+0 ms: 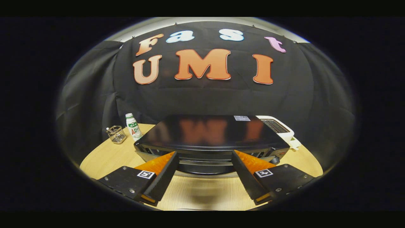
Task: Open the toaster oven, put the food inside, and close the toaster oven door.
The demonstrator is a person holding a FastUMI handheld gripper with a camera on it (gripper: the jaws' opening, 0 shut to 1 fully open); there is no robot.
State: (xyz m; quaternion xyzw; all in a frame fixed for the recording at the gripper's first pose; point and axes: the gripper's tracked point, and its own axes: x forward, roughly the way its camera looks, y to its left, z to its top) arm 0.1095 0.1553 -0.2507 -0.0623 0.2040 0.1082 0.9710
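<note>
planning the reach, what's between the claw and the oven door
Nothing: in the gripper view the open claw has its fingers apart, either side of the oven door's handle, with bare table beneath.

toaster oven (210, 133) just ahead of spread tool (205, 158), blocking passage

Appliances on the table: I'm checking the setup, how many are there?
2. The black toaster oven sits just ahead of the open gripper; a white toaster stands behind its far corner, partly hidden. More could be hidden behind the oven.
</note>
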